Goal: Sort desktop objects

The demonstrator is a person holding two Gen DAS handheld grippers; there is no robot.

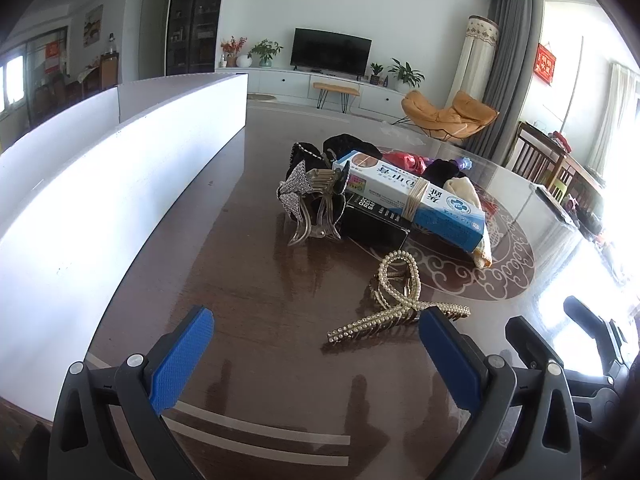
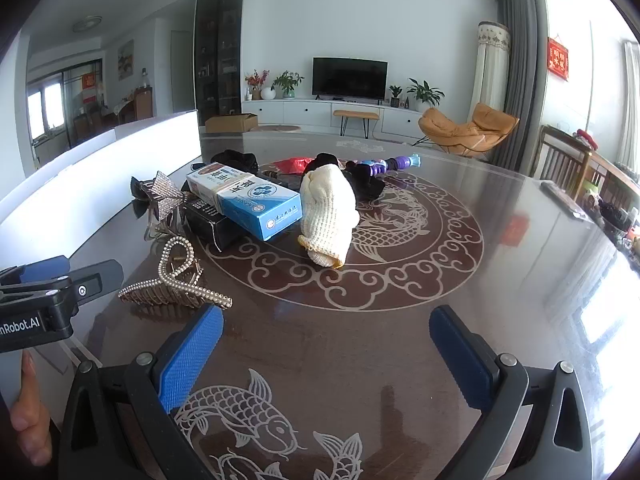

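Both claws stand wide apart with nothing between their blue ribbed pads: the left gripper [image 1: 316, 344] and the right gripper [image 2: 326, 344] hang tilted down over the table, side by side, which reads as a pause to choose a first piece.

Nearest, just ahead of the left claw and close to its right-hand pad, lies the gold hair claw clip edged with pearl beads [image 1: 394, 300], apart from the rest and so probably the easiest pick. Farther ahead sits the unsorted heap: a clear clip with a rhinestone bow [image 1: 298, 196], a long blue-and-white carton bound with a rubber band [image 1: 412, 200] propped across a black box [image 1: 372, 220], and, ahead of the right claw, a cream knitted glove [image 2: 328, 212], dark fabric and a purple-and-blue plastic toy [image 2: 390, 165] behind it. Piled like this, the upper pieces likely need lifting first.

To the left of the left claw runs a low white board wall [image 1: 120, 184], possibly the sorting bay.

Underneath is a glossy dark wooden table [image 2: 500, 264] with pale fish and cloud inlay, under reflective glass. Beyond lies a bright living room with a television, plants and an orange chair.
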